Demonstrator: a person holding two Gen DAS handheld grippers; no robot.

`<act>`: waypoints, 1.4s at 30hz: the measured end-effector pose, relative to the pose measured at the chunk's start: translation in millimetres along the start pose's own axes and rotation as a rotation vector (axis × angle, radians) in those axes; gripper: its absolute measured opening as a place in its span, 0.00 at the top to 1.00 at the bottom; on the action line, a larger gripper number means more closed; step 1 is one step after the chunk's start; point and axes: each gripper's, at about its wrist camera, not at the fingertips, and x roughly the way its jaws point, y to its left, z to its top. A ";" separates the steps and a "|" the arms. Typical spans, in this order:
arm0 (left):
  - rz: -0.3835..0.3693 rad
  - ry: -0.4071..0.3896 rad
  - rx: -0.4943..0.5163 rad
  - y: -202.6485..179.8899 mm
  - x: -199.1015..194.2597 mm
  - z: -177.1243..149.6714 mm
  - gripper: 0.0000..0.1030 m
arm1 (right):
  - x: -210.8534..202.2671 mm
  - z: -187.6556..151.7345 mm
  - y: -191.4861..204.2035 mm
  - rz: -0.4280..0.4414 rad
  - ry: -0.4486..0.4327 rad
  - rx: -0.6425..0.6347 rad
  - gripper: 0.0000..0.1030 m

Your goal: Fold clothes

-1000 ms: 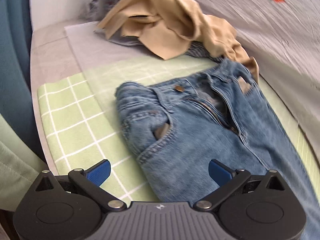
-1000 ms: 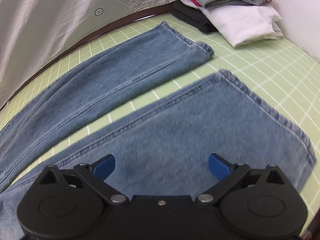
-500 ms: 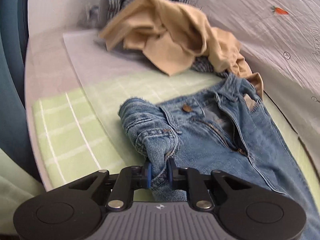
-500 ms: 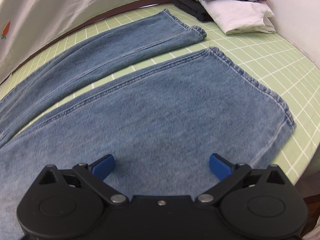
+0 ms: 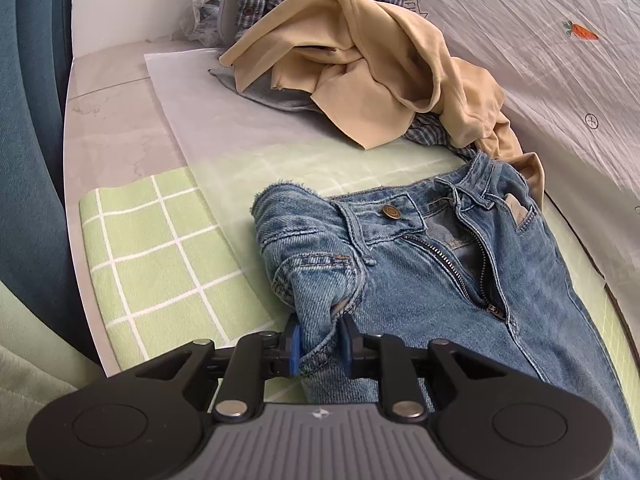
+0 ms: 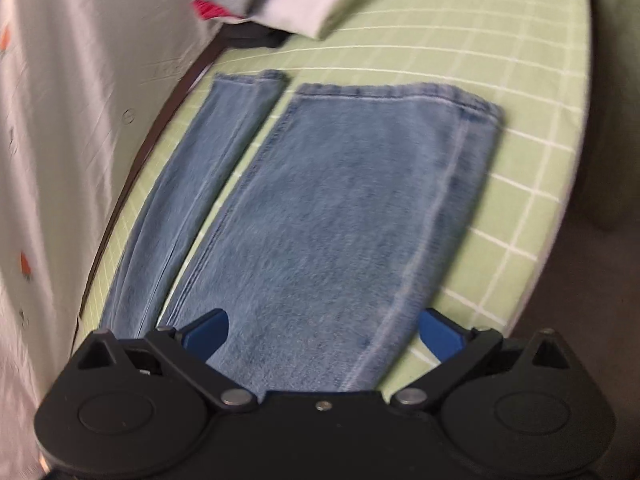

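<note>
Fingers of left gripper still clamped on jeans, seemingly lifted higher.

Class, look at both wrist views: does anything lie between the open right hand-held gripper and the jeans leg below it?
Nothing visible does. The right hand-held gripper hangs open directly over the nearer leg of the jeans, with only bare denim between its fingertips. The folded stack lies beyond the hems, out of the way.

The right gripper hovers with fingers spread wide over the jeans — two legs flat on the green checked mat; folded clothes blur at upper centre.
</note>
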 end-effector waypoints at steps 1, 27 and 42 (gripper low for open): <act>-0.001 0.000 -0.001 -0.1 -0.3 -0.5 0.76 | -0.5 0.8 -3.7 0.000 0.002 0.024 0.00; -0.017 0.035 -0.019 -0.2 2.9 -0.2 0.64 | 31.0 12.5 -27.3 0.271 -0.034 0.501 0.02; -0.041 0.014 -0.076 1.7 -33.6 -10.5 0.85 | -2.8 33.0 -61.3 0.196 -0.213 0.612 0.96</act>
